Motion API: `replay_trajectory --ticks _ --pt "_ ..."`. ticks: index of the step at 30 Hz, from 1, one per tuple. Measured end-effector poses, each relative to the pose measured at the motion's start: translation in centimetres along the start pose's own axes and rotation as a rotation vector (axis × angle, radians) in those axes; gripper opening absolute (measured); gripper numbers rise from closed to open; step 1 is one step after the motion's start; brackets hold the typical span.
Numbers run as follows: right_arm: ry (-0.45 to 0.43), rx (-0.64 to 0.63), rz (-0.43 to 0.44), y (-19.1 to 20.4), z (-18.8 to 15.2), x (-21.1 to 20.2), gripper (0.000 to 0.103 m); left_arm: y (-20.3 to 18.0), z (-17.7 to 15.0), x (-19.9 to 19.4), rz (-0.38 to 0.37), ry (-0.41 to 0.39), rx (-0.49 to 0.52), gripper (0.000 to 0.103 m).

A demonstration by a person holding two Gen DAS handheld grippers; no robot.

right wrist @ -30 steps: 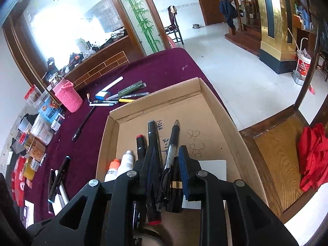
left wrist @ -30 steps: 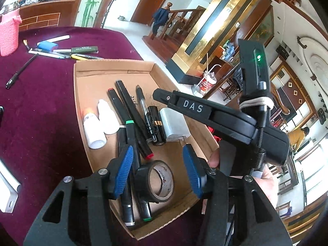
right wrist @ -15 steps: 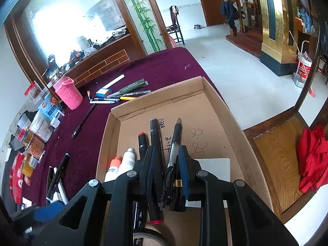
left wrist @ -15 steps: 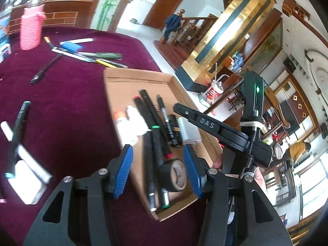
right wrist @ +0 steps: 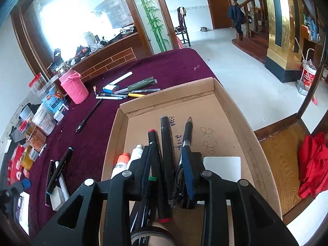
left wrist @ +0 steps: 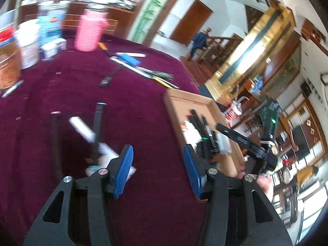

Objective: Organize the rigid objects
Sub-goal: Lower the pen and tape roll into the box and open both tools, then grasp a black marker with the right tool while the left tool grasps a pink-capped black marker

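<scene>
Round table, maroon cloth [right wrist: 172, 65]. Directly on it: open cardboard tray [right wrist: 229, 110], pink knitted cup [right wrist: 74, 88], loose pens cluster [right wrist: 131, 91], jars at left edge [right wrist: 41, 121].

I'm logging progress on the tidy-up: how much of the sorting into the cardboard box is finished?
Partly done. The cardboard box already holds markers, a pen, two small bottles, a white block and a tape roll. The right tool, jaws just opening, straddles a black marker lying in the box. The left tool is open and empty. Left: the markers beside the box and the pen cluster behind it.
</scene>
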State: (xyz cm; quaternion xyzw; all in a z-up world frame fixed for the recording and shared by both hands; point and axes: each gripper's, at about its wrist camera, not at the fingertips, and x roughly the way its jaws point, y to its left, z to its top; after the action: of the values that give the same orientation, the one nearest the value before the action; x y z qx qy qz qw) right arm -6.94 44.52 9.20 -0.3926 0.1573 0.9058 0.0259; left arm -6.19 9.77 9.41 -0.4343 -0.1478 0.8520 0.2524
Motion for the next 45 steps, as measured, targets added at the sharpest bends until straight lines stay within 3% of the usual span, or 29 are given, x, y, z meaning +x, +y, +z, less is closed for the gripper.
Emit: replay_trajectory --ticks 6,8,12,18,19,21,22,27,30,35,45 --pt "-0.012 -0.026 0.053 1.3 -0.3 -0.4 0.027 6.1 0.2 -1.5 0.145 -0.039 -0.093 0.049" --pt "-0.011 -0.049 0.103 2.4 -0.6 -0.5 0.027 8.5 0.5 -0.8 0.201 -0.011 -0.145 0.049" --pt "0.003 -0.104 0.179 5.2 -1.3 -0.2 0.028 11.6 0.3 1.3 0.222 0.051 -0.233 0.049" --pt "0.017 -0.219 0.206 8.7 -2.7 0.2 0.028 11.1 0.2 4.0 0.351 0.08 -0.163 0.048" --pt "0.024 -0.23 0.214 9.0 -2.9 0.4 0.028 10.9 0.1 4.6 0.387 0.092 -0.135 0.029" --pt "0.041 -0.23 0.246 9.5 -3.2 0.5 0.028 10.5 0.0 5.4 0.451 0.09 -0.076 0.015" --pt "0.052 -0.226 0.268 9.8 -3.3 0.6 0.028 10.5 -0.1 5.6 0.466 0.089 -0.065 0.013" --pt "0.186 -0.141 0.433 12.0 -3.9 2.0 0.028 11.6 0.1 5.2 0.422 0.083 -0.072 0.012" --pt "0.261 -0.129 0.469 14.5 -4.4 3.3 0.028 11.3 0.0 5.2 0.427 0.076 -0.047 0.012" --pt "0.357 -0.125 0.408 19.3 -4.9 6.6 0.028 11.5 0.1 5.2 0.416 0.068 -0.049 0.012" --pt "0.456 -0.054 0.322 21.8 -4.8 11.7 0.027 11.1 -0.1 5.4 0.431 0.06 -0.024 0.012"
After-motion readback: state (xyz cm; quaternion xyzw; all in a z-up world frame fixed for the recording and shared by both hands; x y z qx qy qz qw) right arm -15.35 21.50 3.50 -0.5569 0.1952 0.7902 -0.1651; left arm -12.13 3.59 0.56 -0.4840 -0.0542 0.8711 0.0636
